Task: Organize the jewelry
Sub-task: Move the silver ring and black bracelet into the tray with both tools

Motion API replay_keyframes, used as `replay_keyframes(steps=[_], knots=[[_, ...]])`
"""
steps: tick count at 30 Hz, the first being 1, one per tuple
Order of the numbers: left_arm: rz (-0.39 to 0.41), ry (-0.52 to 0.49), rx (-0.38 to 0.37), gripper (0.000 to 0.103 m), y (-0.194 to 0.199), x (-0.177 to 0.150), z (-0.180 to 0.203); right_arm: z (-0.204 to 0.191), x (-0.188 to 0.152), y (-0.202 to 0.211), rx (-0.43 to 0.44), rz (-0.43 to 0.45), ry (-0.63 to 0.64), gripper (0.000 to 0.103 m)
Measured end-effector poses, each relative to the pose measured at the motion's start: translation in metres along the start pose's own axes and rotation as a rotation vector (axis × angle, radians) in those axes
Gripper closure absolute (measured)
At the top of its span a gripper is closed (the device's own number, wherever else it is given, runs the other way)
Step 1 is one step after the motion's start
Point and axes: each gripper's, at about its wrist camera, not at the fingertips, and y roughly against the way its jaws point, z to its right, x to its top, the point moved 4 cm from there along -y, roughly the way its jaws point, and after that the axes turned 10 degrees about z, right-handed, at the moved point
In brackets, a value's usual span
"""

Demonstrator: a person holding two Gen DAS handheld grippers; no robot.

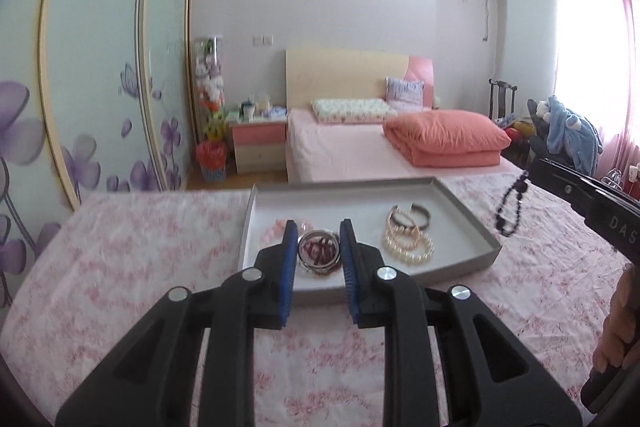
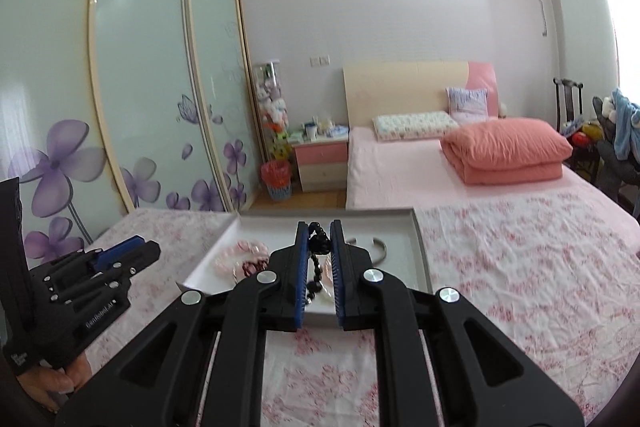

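The right tool (image 2: 320,239) pinches a black bead string (image 2: 318,247) above the flat grey tray (image 1: 472,223). Lower it slowly onto a bare spot. The left tool (image 1: 319,233) is open, holding nothing.

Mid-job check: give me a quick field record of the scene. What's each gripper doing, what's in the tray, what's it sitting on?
left gripper: jaws open, empty, above the tray's near edge
right gripper: jaws shut on black bead bracelet, strand dangling in the air
tray: grey, shallow, open top
tray contents: pearl bracelets; dark bangle; pink bead bracelet; dark red bead bracelet
surface: pink floral cloth
background: bed with folded coral quilt
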Motion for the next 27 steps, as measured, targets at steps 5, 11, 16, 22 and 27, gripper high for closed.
replay_keyframes(steps=[5,11,16,22,27], knots=[[0.013,-0.003,-0.008,0.081,0.0023,0.0048,0.0058,-0.0038,0.0066,0.0014,0.015,0.032,0.007,0.091],[0.007,0.000,-0.008,0.081,-0.0002,0.0041,0.0058,-0.0030,0.0068,0.0008,0.019,0.033,0.006,0.091],[-0.002,0.001,-0.012,0.081,-0.0032,0.0012,0.0045,-0.0015,0.0049,-0.0005,0.017,0.022,0.001,0.091],[-0.008,0.000,-0.013,0.081,-0.0042,-0.0013,0.0044,-0.0007,0.0030,-0.0031,0.017,0.014,0.000,0.091],[-0.015,-0.001,-0.014,0.081,-0.0062,-0.0036,0.0040,0.0009,0.0018,-0.0051,0.017,0.008,-0.004,0.091]])
